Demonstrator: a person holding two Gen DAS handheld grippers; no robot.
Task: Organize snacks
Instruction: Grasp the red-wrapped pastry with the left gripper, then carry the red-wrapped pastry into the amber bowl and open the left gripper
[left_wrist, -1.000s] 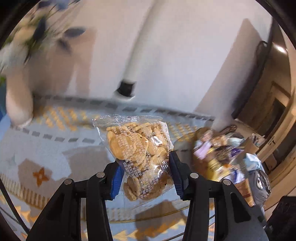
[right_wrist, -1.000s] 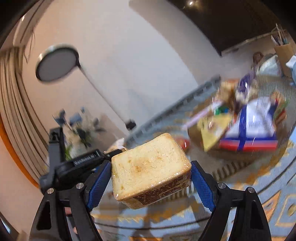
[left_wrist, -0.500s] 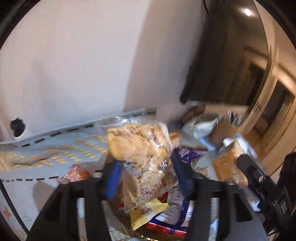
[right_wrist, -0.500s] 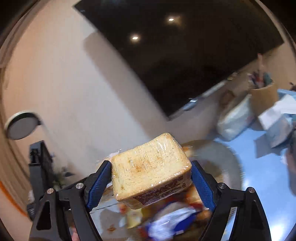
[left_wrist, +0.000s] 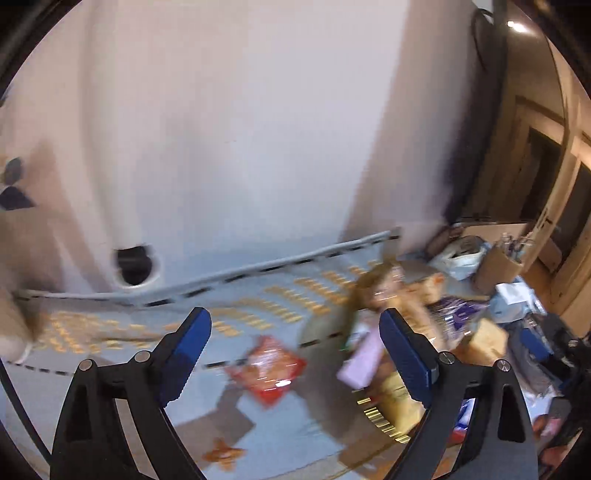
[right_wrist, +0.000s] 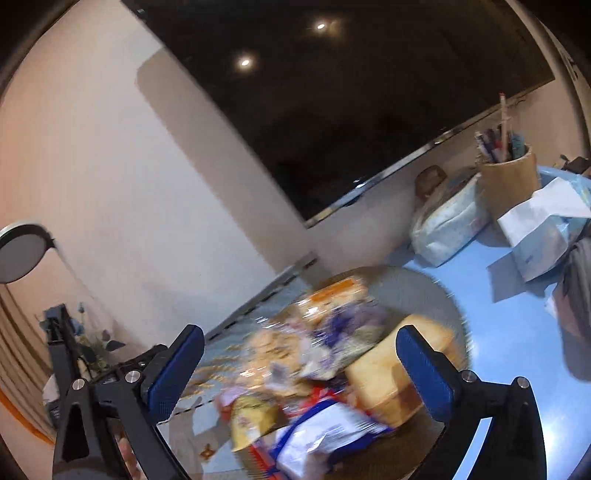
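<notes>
Both grippers are open and empty. My left gripper (left_wrist: 295, 354) hangs above the patterned blue cloth (left_wrist: 110, 332), with a red snack packet (left_wrist: 267, 371) lying on the cloth between its fingers. The clear bag of biscuits (left_wrist: 384, 291) lies blurred on the snack pile to the right. My right gripper (right_wrist: 299, 369) is above the round woven tray (right_wrist: 436, 291) heaped with snacks. The wrapped bread loaf (right_wrist: 384, 376) sits on the tray by the right finger, beside the biscuit bag (right_wrist: 273, 347) and a blue-and-white packet (right_wrist: 325, 432).
A wooden pen holder (right_wrist: 509, 181), a tissue pack (right_wrist: 543, 229) and a white pouch (right_wrist: 450, 225) stand behind the tray. A dark screen (right_wrist: 351, 103) hangs on the wall. A lamp (right_wrist: 22, 254) and a flower vase (right_wrist: 92, 343) stand at the left.
The left gripper has opened and let go of the biscuit bag onto the pile. The right gripper has opened and dropped the bread loaf onto the tray. Both views are blurred by motion.
</notes>
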